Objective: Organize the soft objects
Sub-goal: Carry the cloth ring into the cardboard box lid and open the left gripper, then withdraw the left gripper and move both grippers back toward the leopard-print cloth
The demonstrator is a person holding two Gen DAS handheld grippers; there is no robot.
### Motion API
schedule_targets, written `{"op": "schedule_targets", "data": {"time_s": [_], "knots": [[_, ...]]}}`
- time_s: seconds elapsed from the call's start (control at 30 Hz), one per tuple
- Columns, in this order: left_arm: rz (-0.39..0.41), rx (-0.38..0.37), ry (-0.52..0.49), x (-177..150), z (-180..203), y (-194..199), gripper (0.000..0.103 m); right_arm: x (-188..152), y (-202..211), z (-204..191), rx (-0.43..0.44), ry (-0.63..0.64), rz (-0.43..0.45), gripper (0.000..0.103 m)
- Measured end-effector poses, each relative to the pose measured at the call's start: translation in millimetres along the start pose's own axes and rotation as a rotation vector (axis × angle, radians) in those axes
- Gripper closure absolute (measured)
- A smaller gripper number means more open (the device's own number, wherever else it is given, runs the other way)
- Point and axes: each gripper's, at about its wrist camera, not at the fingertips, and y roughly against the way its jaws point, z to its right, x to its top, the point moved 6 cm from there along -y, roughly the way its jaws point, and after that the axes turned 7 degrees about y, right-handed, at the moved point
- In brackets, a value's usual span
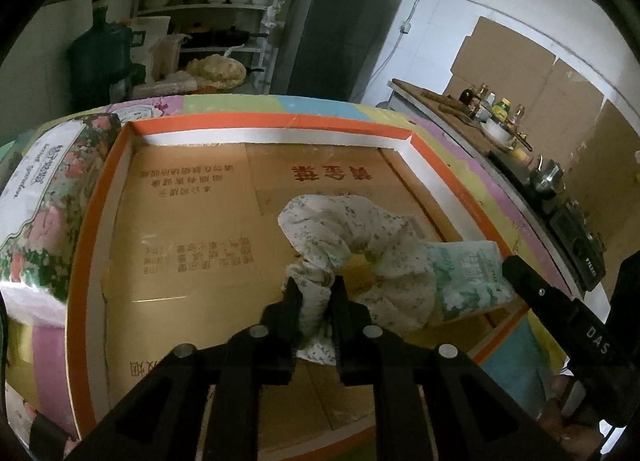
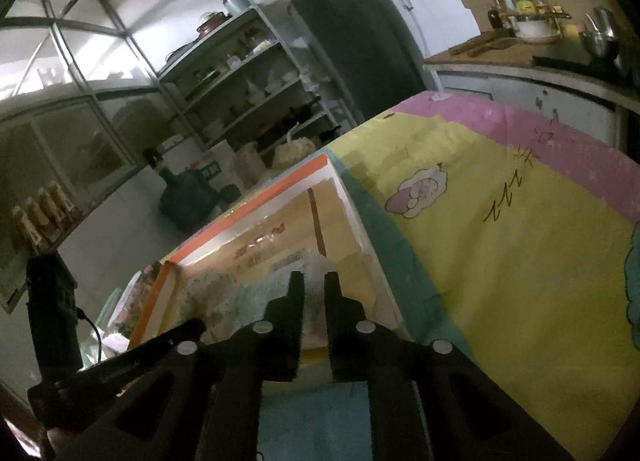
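Floral cloth (image 1: pixel 344 237) bunched inside orange-rimmed box (image 1: pixel 100 197), near right corner, pinched tight by left gripper (image 1: pixel 314 289). Right gripper (image 2: pixel 313 281) narrowly parted, apparently empty, beside tissue pack (image 1: pixel 468 277). Best lowered fully onto cardboard before letting go, folds kept inside rim

The floral cloth (image 1: pixel 336 229) is soft, crumpled fabric. It lies in a tray (image 1: pixel 96 197) floored with matt brown printed cardboard, its rim glossy orange and white. The pastel table cover (image 2: pixel 500 229) looks smooth. The left gripper (image 1: pixel 314 293) is matt black plastic; the far refrigerator (image 1: pixel 332 21) is dark and sleek.
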Motion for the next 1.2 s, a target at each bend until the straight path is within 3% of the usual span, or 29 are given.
{"op": "schedule_targets", "data": {"time_s": [0.03, 0.1, 0.13, 0.3, 0.53, 0.7, 0.93, 1.2], "knots": [[0.001, -0.001, -0.001, 0, 0, 0, 0.084, 1, 1, 0, 0.002, 0.001, 0.005, 0.080], [0.013, 0.001, -0.004, 1, 2, 2, 0.064, 3, 4, -2, -0.005, 0.008, 0.024, 0.068], [0.021, 0.001, -0.005, 1, 2, 4, 0.058, 3, 6, -3, -0.015, 0.015, 0.028, 0.062], [0.052, 0.003, -0.011, 5, 1, 16, 0.040, 3, 10, -7, -0.029, 0.033, 0.031, 0.058], [0.114, -0.016, -0.034, 9, 7, 42, 0.036, 4, 17, -17, -0.044, 0.054, 0.044, 0.052], [0.186, -0.028, -0.052, 14, 8, 65, 0.021, 4, 24, -29, -0.050, 0.073, 0.057, 0.044], [0.264, 0.004, -0.072, 17, -1, 94, 0.018, 2, 32, -50, -0.068, 0.116, 0.070, 0.033], [0.329, 0.049, -0.066, 16, -25, 127, 0.018, -1, 44, -85, -0.070, 0.174, 0.087, 0.029]]}}
